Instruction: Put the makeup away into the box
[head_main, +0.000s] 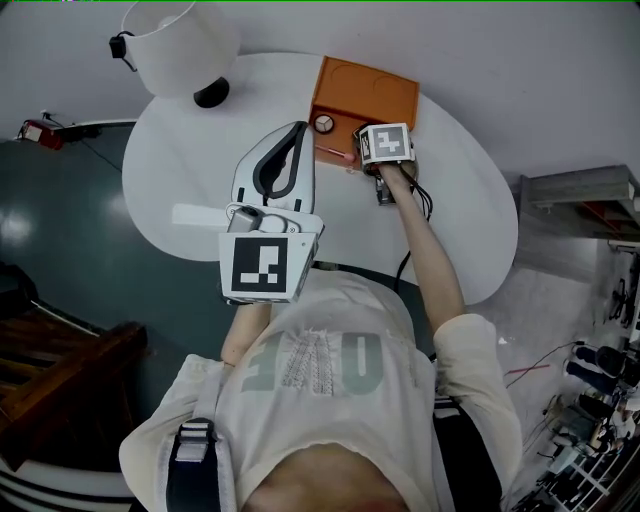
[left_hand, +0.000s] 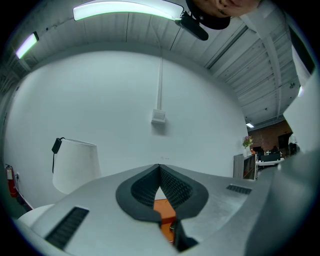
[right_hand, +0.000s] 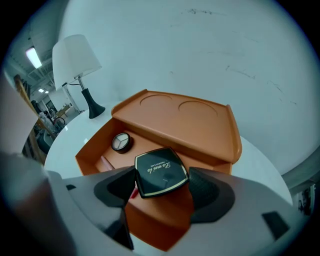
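Over box (right_hand: 165, 125): compact (right_hand: 161, 171) clamped between right gripper (right_hand: 162, 186).

On the black compact (right_hand: 161, 171) near six o'clock, you read roughly "La mei la"; the smaller line beneath blurs.

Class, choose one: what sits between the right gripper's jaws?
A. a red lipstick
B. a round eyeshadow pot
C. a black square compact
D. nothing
C: the right gripper is shut on a black square compact, held over the orange box.
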